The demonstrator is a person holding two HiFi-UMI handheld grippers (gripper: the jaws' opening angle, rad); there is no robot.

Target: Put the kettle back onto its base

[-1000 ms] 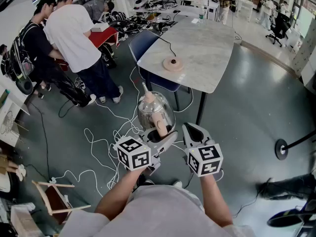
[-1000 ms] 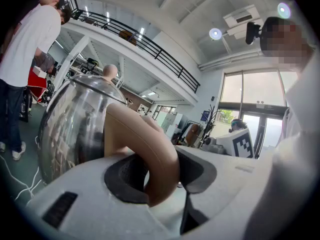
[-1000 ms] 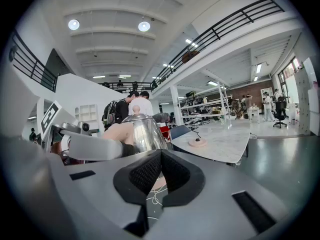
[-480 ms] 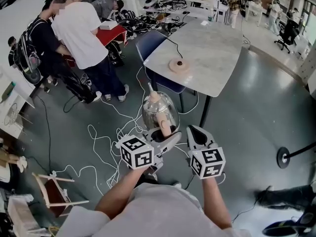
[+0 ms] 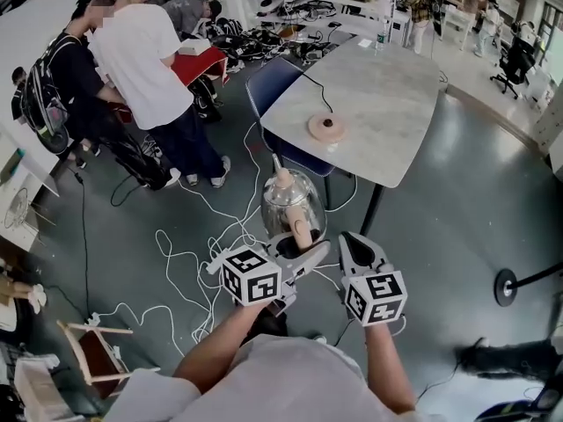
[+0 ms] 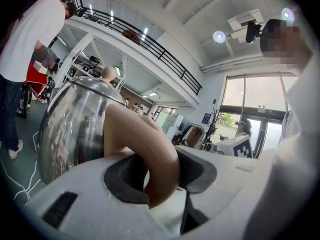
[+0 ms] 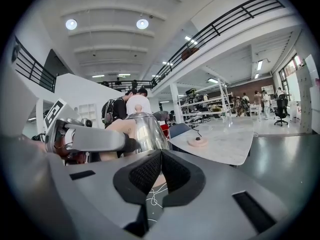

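A shiny steel kettle (image 5: 288, 202) with a beige handle (image 5: 302, 229) and knob hangs in the air over the floor, short of the table. My left gripper (image 5: 303, 251) is shut on that handle; in the left gripper view the handle (image 6: 150, 154) fills the space between the pads, with the steel body (image 6: 75, 129) to the left. My right gripper (image 5: 356, 249) hovers just right of the kettle, shut and holding nothing. The round beige kettle base (image 5: 326, 127) lies on the marble table (image 5: 387, 104) ahead, with its cord running off. From the right gripper view I see the kettle (image 7: 145, 129) and the base (image 7: 198, 141).
White cables (image 5: 189, 262) snake over the grey floor below the kettle. A blue chair (image 5: 277, 77) stands at the table's near left corner. People (image 5: 145, 69) stand at the left beside a red box. A wooden frame (image 5: 97, 354) sits at the lower left.
Both grippers and the kettle have moved forward toward the table, which now looms larger and nearer. The left grip on the handle is unchanged.
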